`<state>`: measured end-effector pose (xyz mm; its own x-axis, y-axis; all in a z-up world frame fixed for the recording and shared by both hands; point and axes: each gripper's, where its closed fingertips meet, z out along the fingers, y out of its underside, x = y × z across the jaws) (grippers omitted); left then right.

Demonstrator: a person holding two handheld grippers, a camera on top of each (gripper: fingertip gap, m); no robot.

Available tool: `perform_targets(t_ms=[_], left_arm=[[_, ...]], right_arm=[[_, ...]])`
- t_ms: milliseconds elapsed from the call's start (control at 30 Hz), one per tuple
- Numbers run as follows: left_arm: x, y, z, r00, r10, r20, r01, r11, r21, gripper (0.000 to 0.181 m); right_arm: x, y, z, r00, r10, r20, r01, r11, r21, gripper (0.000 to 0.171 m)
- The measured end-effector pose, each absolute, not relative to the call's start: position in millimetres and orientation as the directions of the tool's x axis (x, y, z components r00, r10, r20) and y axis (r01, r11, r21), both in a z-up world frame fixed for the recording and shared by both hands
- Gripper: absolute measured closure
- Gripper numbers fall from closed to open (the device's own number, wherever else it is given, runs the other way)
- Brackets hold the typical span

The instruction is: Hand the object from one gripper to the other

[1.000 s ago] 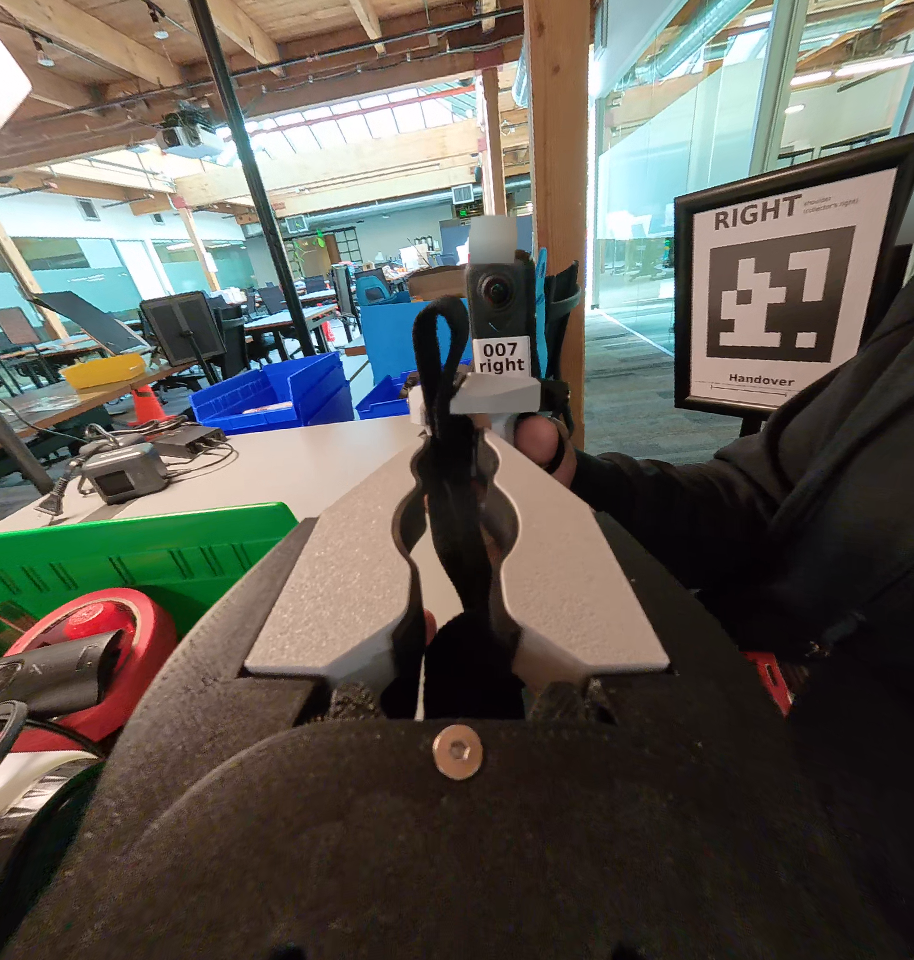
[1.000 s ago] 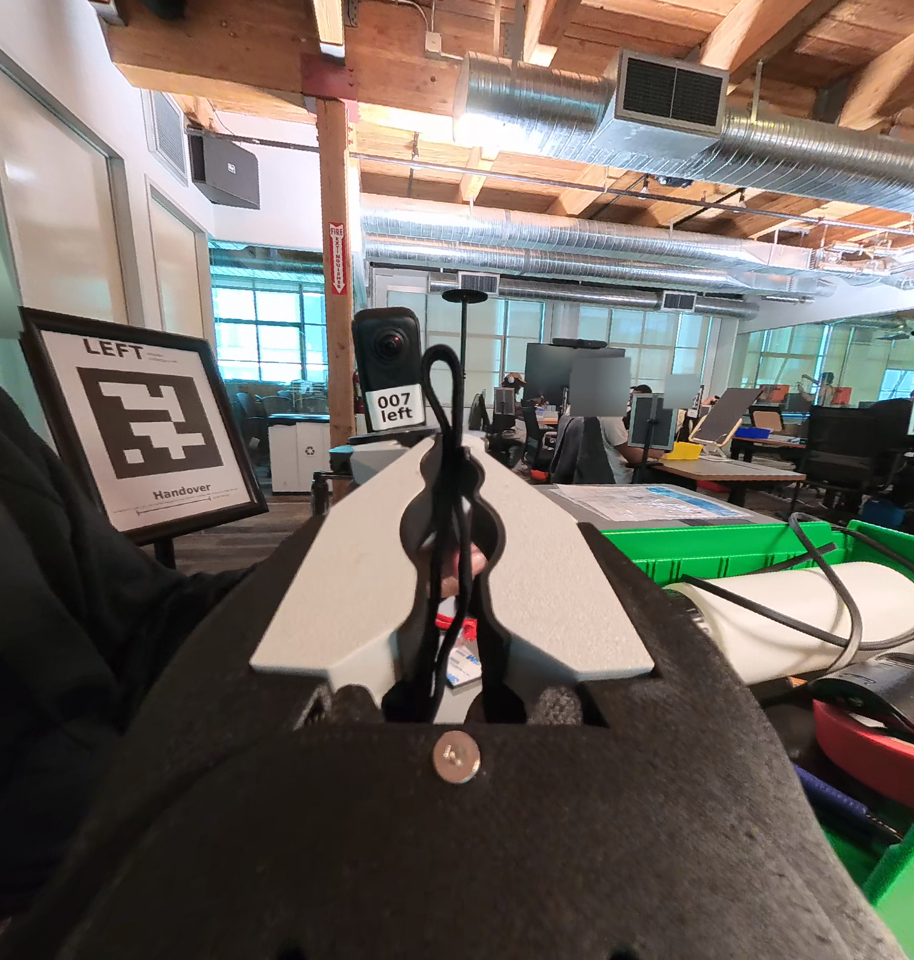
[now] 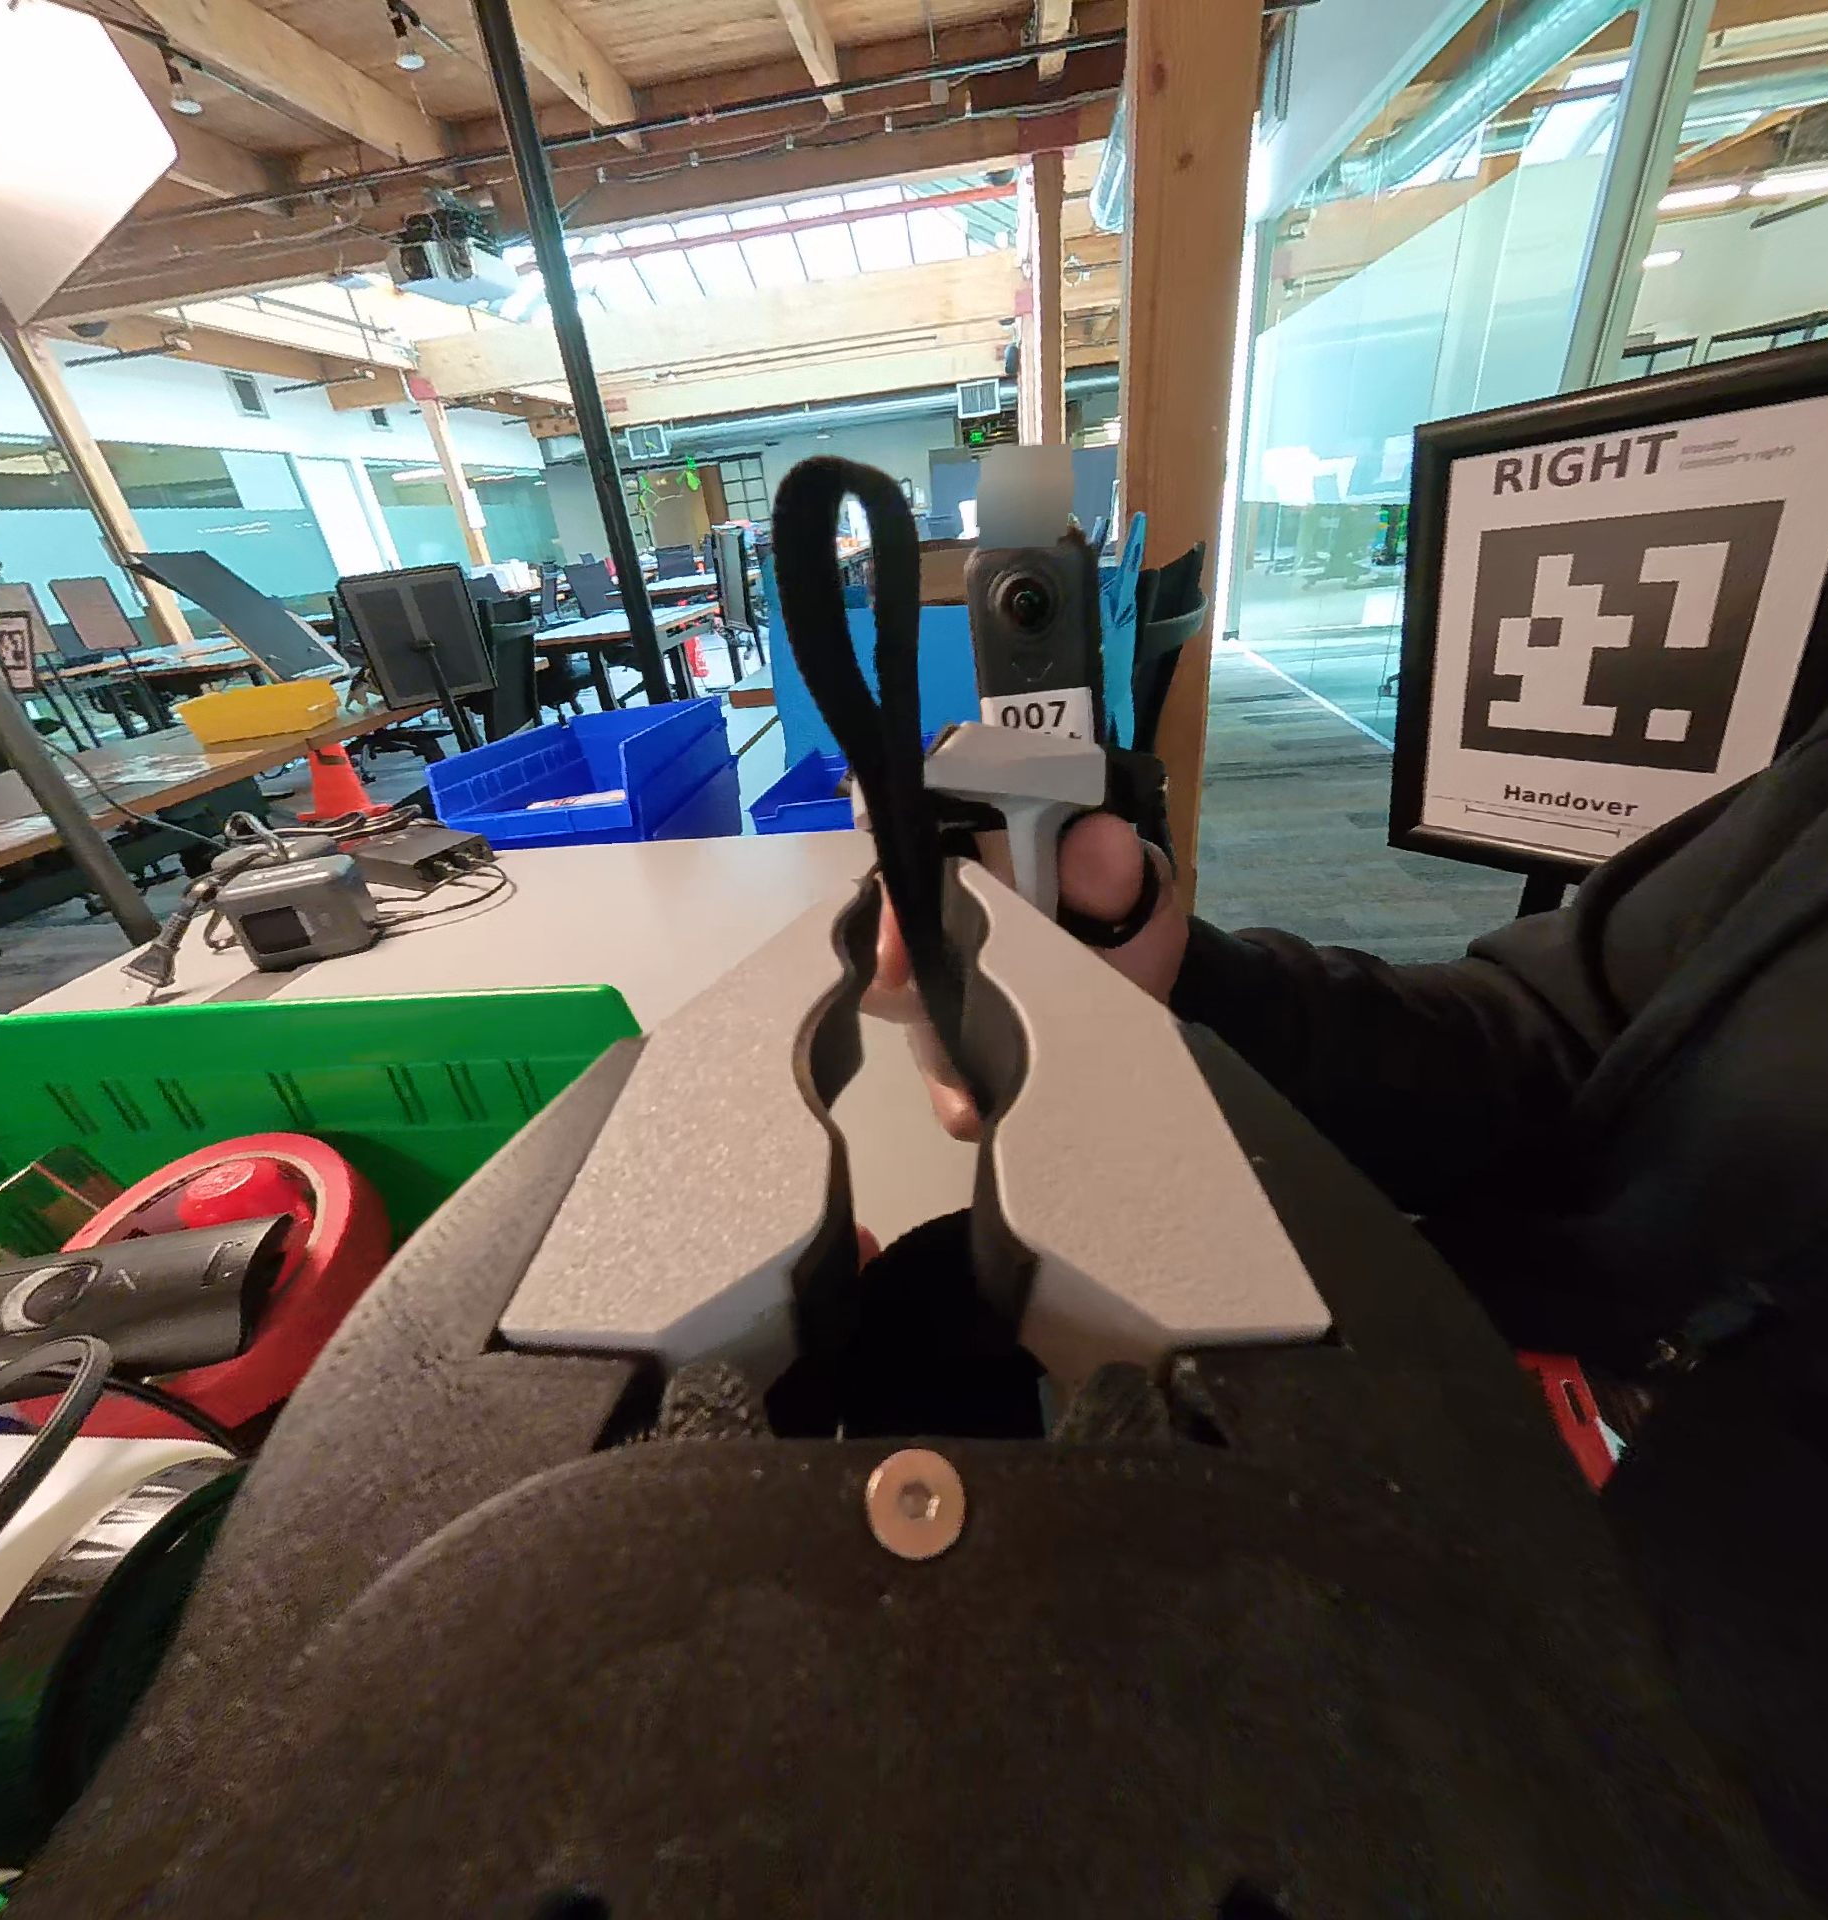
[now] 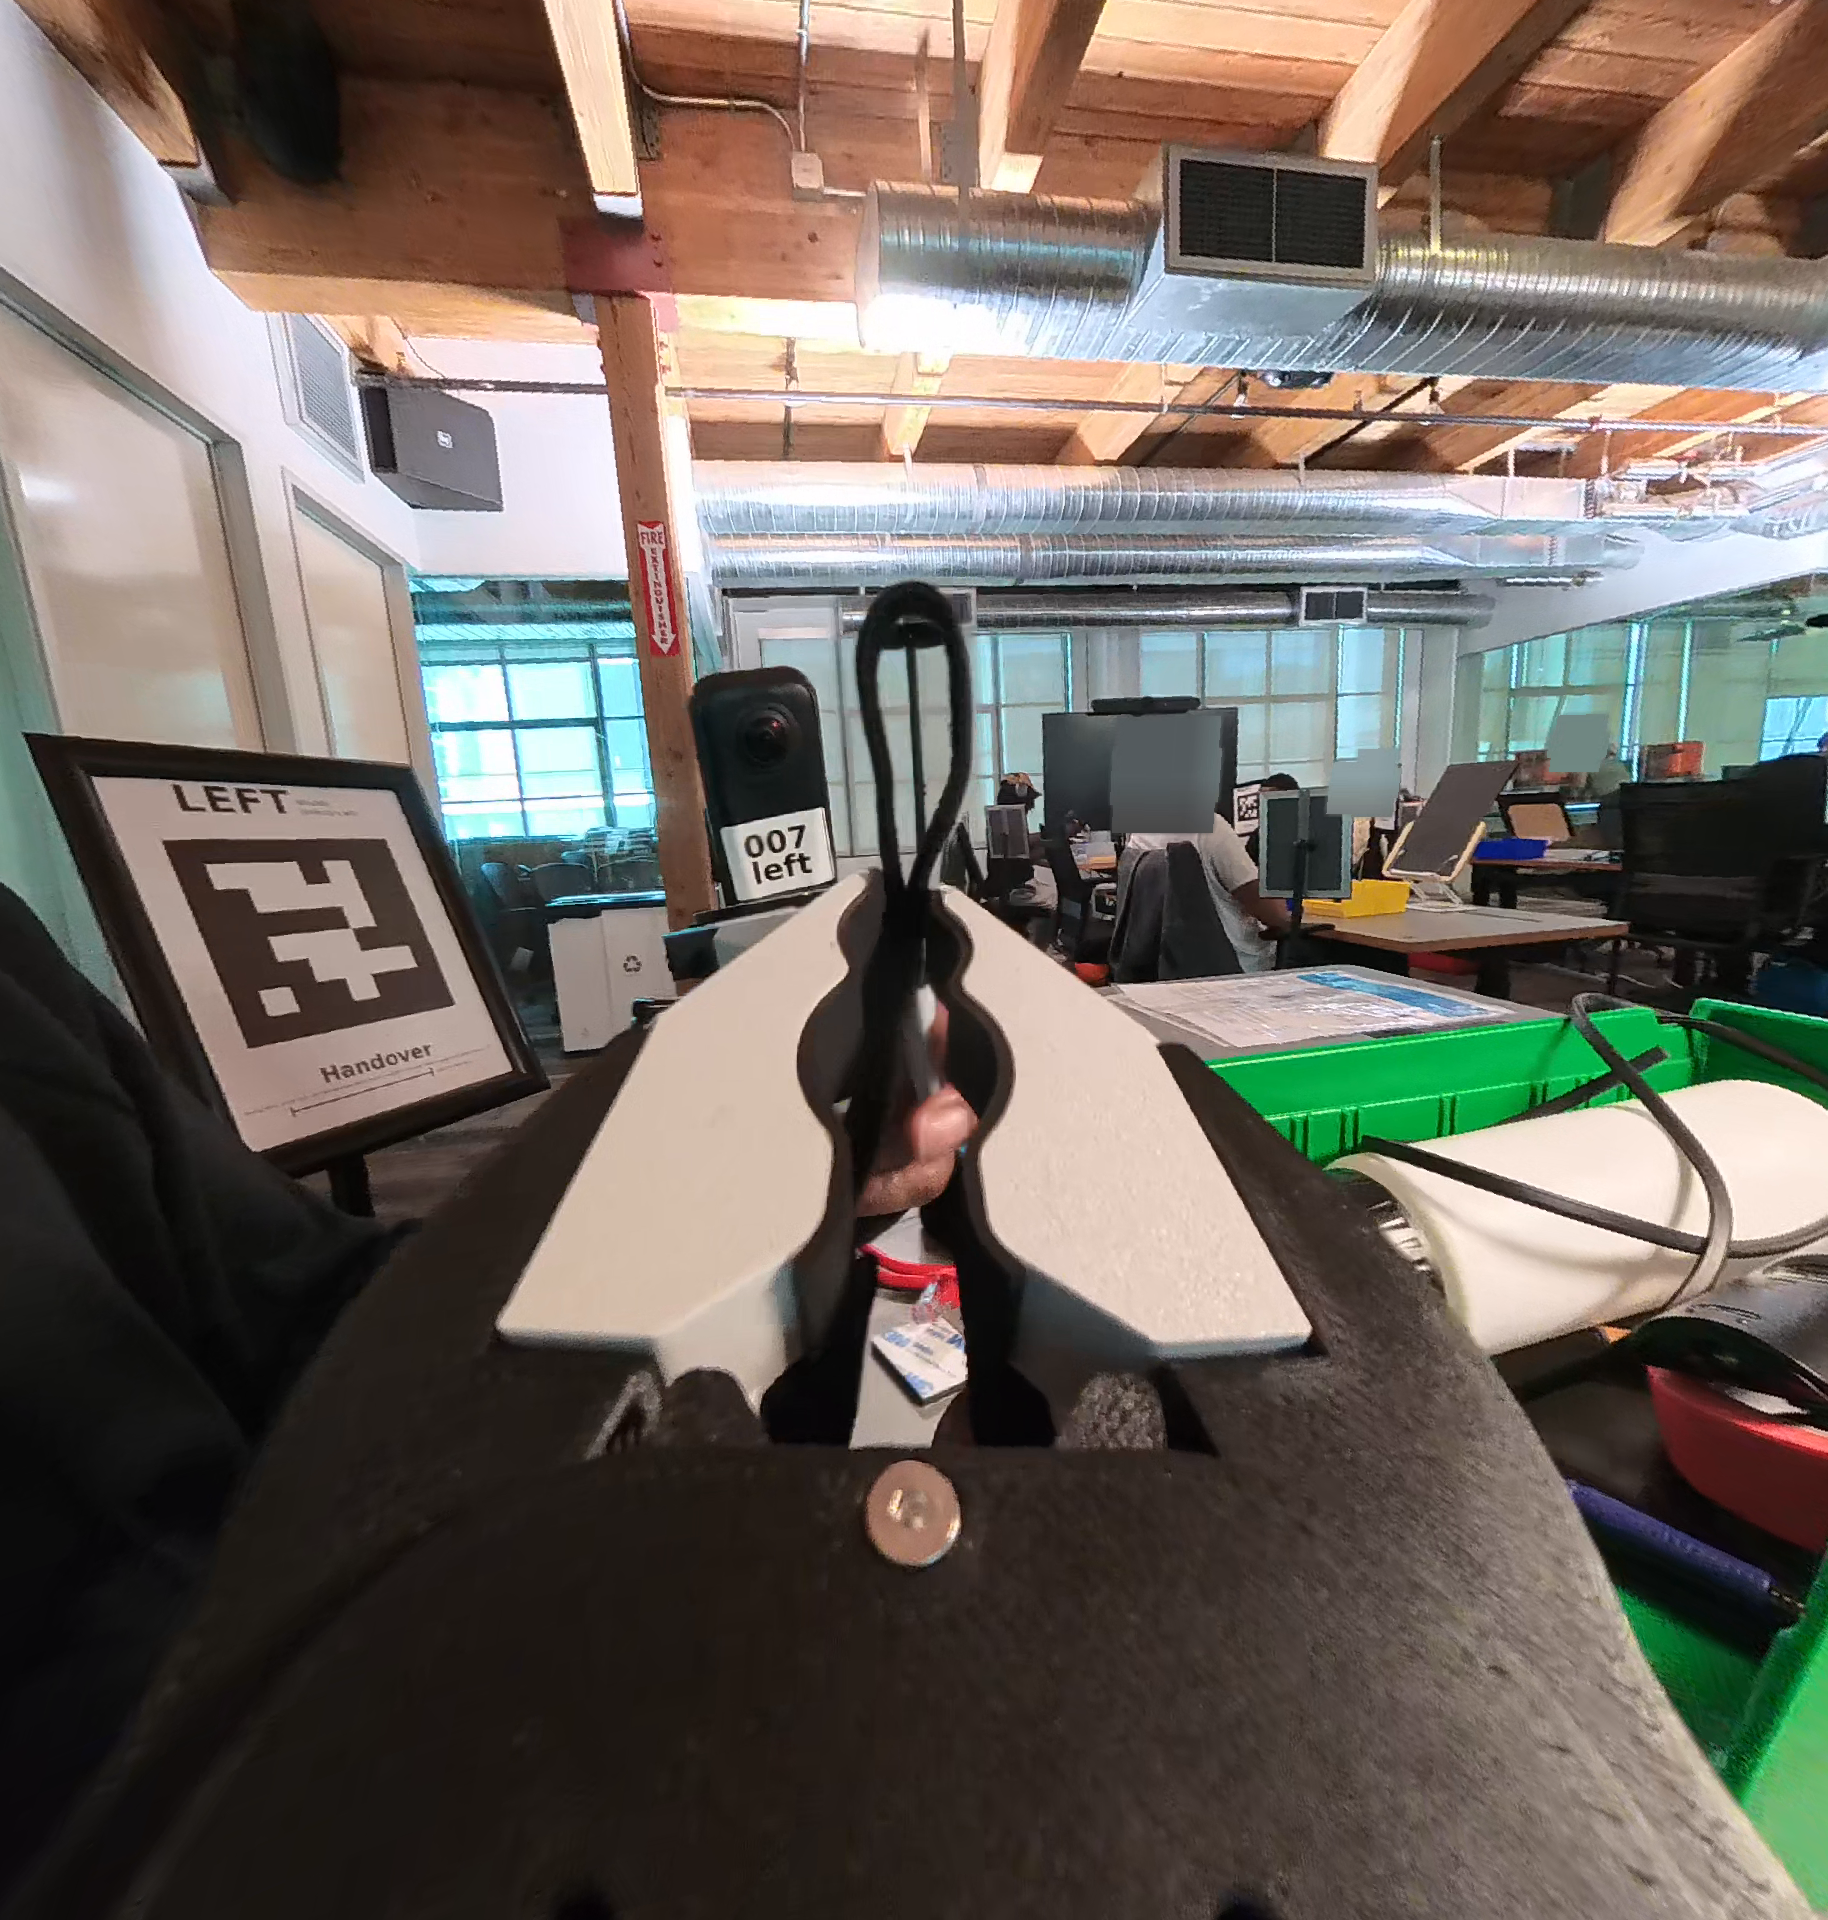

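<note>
A black strap (image 3: 905,831), flat woven webbing folded into a narrow loop. I judge it very light, soft and bendable, with enough body to hold its loop upright, and rough enough not to slip. It should not break if squeezed. The best hold looks to be the doubled stem just under the loop, where both layers lie together. A pinch on the open loop would only fold it.

The strap stands upright in the air between my two grippers, which face each other tip to tip. The loop rises above both sets of fingertips, and the tail drops down through the hollow between my fingers.

My right gripper (image 4: 908,888) is nearly closed, fingertips pinching the stem from both sides, so it carries the strap.

My left gripper (image 3: 915,883) is narrow as well, and the strap runs between its fingertips. A sliver of gap shows to the left of the webbing, so I cannot tell whether it grips or only surrounds.

Just beyond my left fingertips is the hand (image 3: 1107,894) holding the right gripper, with a dark sleeve (image 3: 1512,1039) trailing off to the right. Farther right of it stands a framed sign (image 3: 1616,644).

Below and left of my left gripper is a green bin (image 3: 297,1049) holding a red roll (image 3: 297,1226). A grey table (image 3: 629,914) lies ahead
</note>
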<state>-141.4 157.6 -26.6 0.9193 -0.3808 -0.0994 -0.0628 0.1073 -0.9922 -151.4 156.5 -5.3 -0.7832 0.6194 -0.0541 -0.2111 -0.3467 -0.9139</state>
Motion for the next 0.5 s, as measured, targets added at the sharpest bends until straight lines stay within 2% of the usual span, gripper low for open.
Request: perform_targets(t_ms=[167, 267, 367, 433, 500], left_arm=[[-149.7, 155.4, -18.3, 0.932, -0.351, -0.084, -0.035, 0.144, -0.989, 0.176], [-148.2, 154.1, -16.9, 0.93, -0.358, -0.089, -0.036, 0.153, -0.988, 0.175], [-147.8, 156.0, -20.2, 0.93, -0.358, -0.079, -0.032, 0.134, -0.99, 0.171], [-146.7, 157.0, -23.2, 0.927, -0.369, -0.068, -0.027, 0.115, -0.993, 0.162], [-146.1, 158.2, -26.2, 0.927, -0.367, -0.073, -0.039, 0.101, -0.994, 0.164]], right_arm=[[-156.0, 152.9, -11.2, -0.787, 0.612, -0.081, -0.168, -0.339, -0.926, 0.15], [-157.9, 151.9, -12.8, -0.774, 0.63, -0.066, -0.18, -0.319, -0.93, 0.163], [-157.4, 153.4, -12.5, -0.769, 0.637, -0.056, -0.19, -0.311, -0.931, 0.164], [-155.5, 153.8, -10.3, -0.776, 0.628, -0.059, -0.193, -0.326, -0.925, 0.165], [-154.5, 154.3, -9.1, -0.782, 0.619, -0.068, -0.189, -0.34, -0.921, 0.165]])
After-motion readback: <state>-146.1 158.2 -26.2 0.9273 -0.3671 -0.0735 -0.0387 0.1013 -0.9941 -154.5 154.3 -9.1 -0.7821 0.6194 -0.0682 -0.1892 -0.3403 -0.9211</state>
